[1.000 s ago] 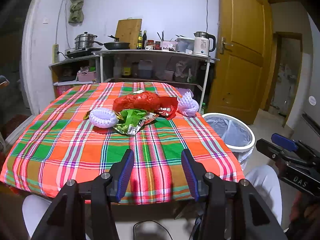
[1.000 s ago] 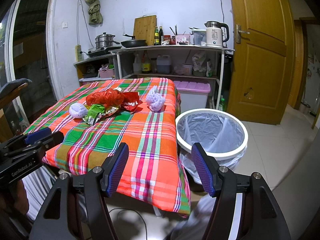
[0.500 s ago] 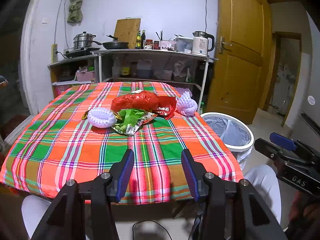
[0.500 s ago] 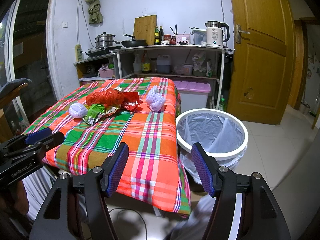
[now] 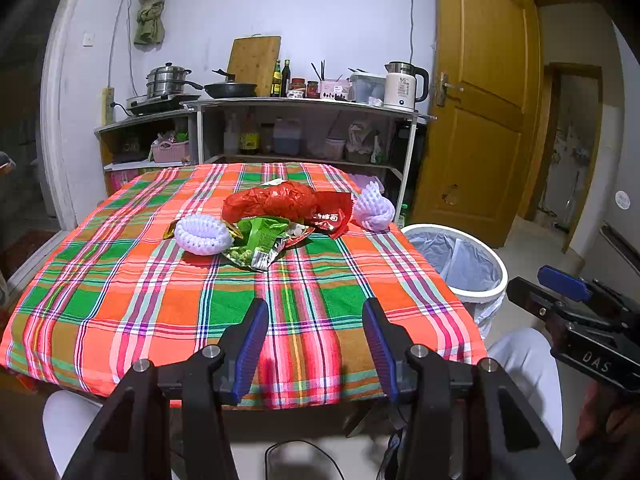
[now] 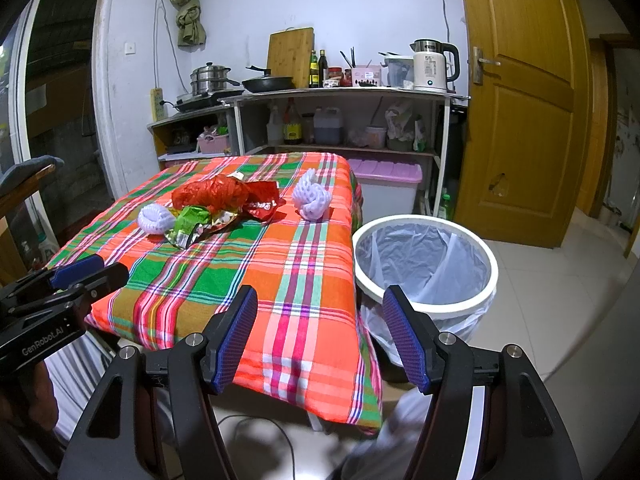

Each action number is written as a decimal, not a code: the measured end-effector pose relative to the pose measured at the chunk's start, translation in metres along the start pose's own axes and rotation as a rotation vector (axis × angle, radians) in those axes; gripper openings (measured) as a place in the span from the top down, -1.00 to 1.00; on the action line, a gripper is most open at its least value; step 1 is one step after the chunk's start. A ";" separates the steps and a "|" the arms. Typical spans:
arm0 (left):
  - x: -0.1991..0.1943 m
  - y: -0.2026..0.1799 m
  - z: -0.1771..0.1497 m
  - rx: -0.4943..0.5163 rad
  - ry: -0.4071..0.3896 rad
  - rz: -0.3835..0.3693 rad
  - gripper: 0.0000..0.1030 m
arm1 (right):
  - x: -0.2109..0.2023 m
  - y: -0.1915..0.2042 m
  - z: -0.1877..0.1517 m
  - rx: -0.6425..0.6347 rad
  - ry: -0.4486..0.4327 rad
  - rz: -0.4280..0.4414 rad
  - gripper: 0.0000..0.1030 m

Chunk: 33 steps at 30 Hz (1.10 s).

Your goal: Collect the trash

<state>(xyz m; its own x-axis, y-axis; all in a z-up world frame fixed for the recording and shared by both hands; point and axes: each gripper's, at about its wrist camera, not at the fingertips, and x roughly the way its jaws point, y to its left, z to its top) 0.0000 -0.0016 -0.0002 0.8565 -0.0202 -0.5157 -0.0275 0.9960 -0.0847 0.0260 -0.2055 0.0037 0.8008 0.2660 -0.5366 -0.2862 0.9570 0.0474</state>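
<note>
A pile of trash lies mid-table on the plaid cloth [image 5: 132,304]: a crumpled red plastic bag [image 5: 276,202], a red snack wrapper [image 5: 334,218], a green snack wrapper [image 5: 260,238] and two white foam fruit nets [image 5: 204,234] [image 5: 374,208]. The same pile shows in the right wrist view [image 6: 208,196]. A white bin with a clear liner [image 6: 426,264] stands on the floor right of the table. My left gripper [image 5: 316,314] is open and empty above the table's near edge. My right gripper [image 6: 320,308] is open and empty, between table corner and bin.
A shelf unit [image 5: 304,128] with pots, a pan, bottles and a kettle stands behind the table. A wooden door [image 5: 480,112] is at the right. A purple-lidded storage box [image 6: 386,184] sits behind the bin. A cable [image 6: 260,428] lies on the floor below.
The left gripper's view has shifted very slightly; the trash pile sits a touch lower and nearer. The right gripper has not visibly moved. Both stay open.
</note>
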 end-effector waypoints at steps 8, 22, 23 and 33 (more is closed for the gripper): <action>0.002 0.000 -0.001 -0.001 0.008 -0.004 0.06 | 0.002 0.001 -0.001 -0.001 0.001 0.004 -0.28; 0.026 0.017 0.005 -0.014 0.041 -0.016 0.06 | 0.021 0.008 0.011 -0.038 0.021 0.040 -0.28; 0.028 0.020 0.006 -0.022 0.044 -0.015 0.06 | 0.024 0.010 0.012 -0.043 0.023 0.043 -0.28; 0.056 0.044 0.023 -0.045 0.061 0.018 0.06 | 0.060 0.015 0.034 -0.061 0.053 0.083 -0.28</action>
<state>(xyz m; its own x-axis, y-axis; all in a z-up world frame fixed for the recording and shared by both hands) 0.0586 0.0426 -0.0137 0.8227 -0.0091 -0.5685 -0.0670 0.9914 -0.1128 0.0875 -0.1714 0.0010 0.7446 0.3357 -0.5770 -0.3831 0.9227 0.0425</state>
